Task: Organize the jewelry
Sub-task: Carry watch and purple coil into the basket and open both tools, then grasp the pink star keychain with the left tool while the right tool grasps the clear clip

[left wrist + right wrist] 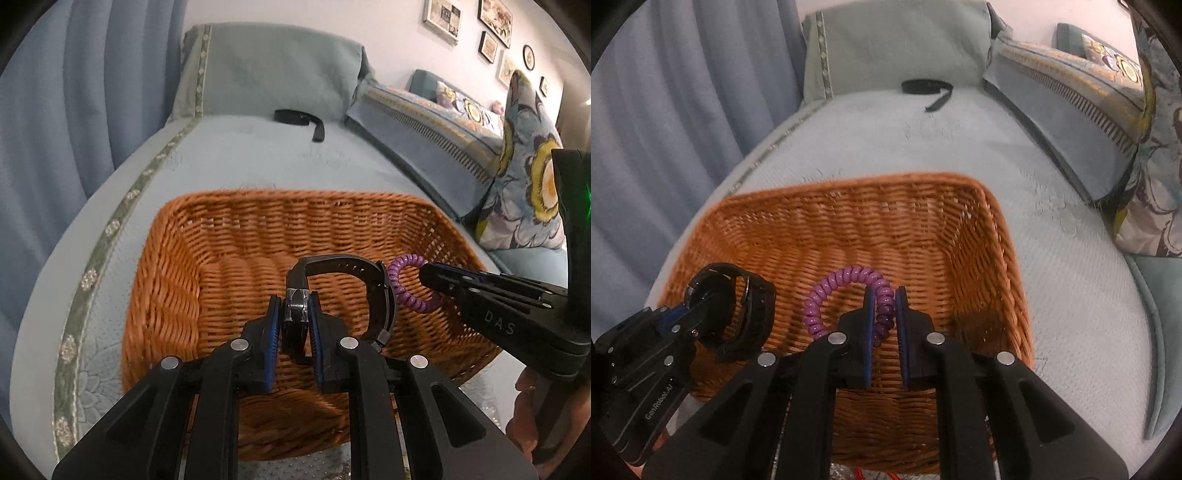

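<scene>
A brown wicker basket (177, 258) (979, 251) sits on the pale blue sofa seat. My left gripper (294, 302) is shut on a black wristwatch (343, 271) and holds it over the basket's inside; the watch also shows in the right wrist view (746, 310). My right gripper (885, 295) is shut on a purple spiral bracelet (827, 291) and holds it over the basket, right of the watch; the bracelet also shows in the left wrist view (402, 284). A black band (299, 119) (925, 88) lies on the seat by the far cushion.
Blue curtains (74, 110) hang at the left. A teal back cushion (273, 62) stands at the far end. A patterned throw (424, 125) and a floral pillow (524, 177) lie on the right. Framed pictures (495, 18) hang on the wall.
</scene>
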`<state>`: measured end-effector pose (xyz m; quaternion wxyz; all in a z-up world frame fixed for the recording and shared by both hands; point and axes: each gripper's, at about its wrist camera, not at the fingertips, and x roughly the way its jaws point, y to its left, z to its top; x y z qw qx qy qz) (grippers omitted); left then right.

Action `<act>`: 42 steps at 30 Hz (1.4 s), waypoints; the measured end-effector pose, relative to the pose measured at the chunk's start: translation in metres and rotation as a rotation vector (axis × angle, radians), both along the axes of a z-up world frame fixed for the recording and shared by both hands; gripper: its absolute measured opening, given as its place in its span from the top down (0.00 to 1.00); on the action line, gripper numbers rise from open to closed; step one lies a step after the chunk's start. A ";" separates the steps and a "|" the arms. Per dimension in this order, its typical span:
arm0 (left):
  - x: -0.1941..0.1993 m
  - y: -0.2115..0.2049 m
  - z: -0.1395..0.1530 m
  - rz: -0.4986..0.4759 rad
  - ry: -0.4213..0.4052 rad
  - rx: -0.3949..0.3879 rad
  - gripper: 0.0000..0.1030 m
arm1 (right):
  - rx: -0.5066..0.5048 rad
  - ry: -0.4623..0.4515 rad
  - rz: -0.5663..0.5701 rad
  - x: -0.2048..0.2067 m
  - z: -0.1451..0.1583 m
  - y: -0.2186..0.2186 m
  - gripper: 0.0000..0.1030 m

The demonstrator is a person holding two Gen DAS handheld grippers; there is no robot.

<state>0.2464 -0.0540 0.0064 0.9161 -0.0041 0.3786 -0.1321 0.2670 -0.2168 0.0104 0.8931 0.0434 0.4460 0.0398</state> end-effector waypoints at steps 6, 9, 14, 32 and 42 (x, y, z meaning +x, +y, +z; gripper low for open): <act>-0.007 0.007 0.002 -0.015 -0.002 -0.019 0.68 | 0.048 0.013 0.018 -0.005 -0.004 -0.003 0.87; -0.026 0.016 0.016 -0.027 -0.047 -0.047 0.59 | 0.059 -0.003 0.013 -0.014 0.002 -0.010 0.69; -0.064 0.028 0.041 -0.046 -0.107 -0.111 0.56 | 0.115 -0.040 0.027 -0.042 0.016 -0.023 0.68; -0.175 0.047 0.024 -0.076 -0.135 -0.223 0.56 | 0.136 -0.212 0.053 -0.197 0.019 -0.049 0.68; -0.150 0.065 -0.025 -0.038 0.059 -0.300 0.59 | 0.119 -0.156 0.105 -0.212 -0.021 -0.025 0.68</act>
